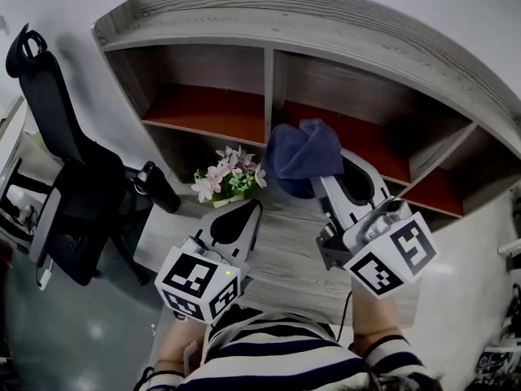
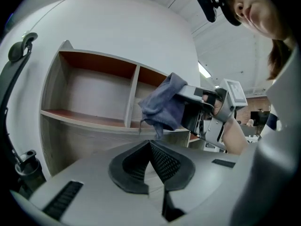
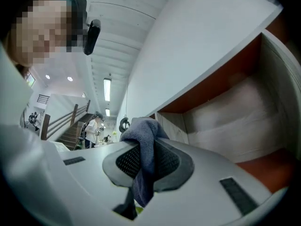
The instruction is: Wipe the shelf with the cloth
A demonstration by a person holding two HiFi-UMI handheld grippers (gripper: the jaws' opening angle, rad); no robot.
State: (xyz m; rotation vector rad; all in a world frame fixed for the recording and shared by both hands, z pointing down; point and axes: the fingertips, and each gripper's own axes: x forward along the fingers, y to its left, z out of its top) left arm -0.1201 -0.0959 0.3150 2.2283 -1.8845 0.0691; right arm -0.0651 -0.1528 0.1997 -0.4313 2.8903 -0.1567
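At the left, the left gripper is held low in front of the shelf. Its fingers are pressed together on nothing, and they are pointed up towards the flowers standing in a lower compartment. Further right, the blue cloth is pinched between the fingers of the right gripper. It is bunched over their tips, with a tail hanging down between them. The cloth is carried in front of the upright divider, and no contact with the shelf can be made out. The red board of the upper right compartment lies just ahead and to the right of it. That board is judged the nearest surface to be wiped, and the right gripper is much the nearer to it.
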